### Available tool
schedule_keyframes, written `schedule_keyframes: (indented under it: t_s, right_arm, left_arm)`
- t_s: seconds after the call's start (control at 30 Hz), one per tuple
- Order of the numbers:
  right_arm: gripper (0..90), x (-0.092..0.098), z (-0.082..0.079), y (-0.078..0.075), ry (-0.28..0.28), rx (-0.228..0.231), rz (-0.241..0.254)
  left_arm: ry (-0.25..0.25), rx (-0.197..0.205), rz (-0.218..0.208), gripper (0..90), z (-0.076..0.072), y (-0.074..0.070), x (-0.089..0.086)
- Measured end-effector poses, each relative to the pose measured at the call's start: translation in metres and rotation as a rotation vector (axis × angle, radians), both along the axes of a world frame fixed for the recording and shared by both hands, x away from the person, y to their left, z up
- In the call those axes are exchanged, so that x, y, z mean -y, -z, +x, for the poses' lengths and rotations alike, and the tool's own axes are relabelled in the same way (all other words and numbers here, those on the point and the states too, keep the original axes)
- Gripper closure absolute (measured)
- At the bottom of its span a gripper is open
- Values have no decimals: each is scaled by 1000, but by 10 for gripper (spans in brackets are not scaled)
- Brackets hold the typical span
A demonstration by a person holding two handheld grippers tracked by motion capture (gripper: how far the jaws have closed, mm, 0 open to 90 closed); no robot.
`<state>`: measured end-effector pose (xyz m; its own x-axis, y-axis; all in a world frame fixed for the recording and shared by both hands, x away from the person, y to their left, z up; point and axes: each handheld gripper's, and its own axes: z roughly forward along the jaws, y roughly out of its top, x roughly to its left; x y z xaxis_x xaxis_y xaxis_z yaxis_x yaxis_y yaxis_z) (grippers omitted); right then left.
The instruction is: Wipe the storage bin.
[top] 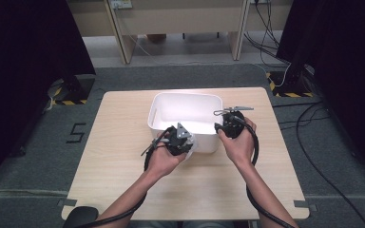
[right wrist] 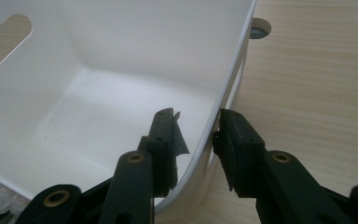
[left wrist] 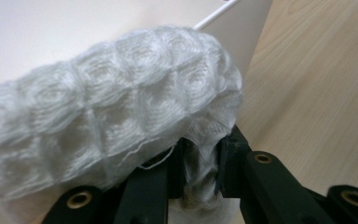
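At the white plastic bin's [top: 171,124] near wall, soft, light white waffle-knit cloth [left wrist: 112,116] is pinched by the left gripper [left wrist: 200,163]; the rim straddled by the right gripper [right wrist: 198,133], contact unclear.

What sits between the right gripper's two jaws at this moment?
The wall of the white bin runs between the jaws of the right gripper, one jaw inside and one outside, seen in the right gripper view.

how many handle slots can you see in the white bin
2: one in the white bin's left wall, one low in the right wall by the right gripper; others may be hidden.
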<state>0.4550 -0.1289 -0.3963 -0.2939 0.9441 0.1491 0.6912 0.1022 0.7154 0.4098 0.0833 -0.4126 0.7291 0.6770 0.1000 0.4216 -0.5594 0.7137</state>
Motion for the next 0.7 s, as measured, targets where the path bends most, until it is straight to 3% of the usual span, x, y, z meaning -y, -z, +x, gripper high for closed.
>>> schedule_keyframes:
  t_s: [0.7]
  right_arm:
    - [673,0,0,0,0,0,0]
  left_arm:
    - [18,-6,3,760,1,1,8]
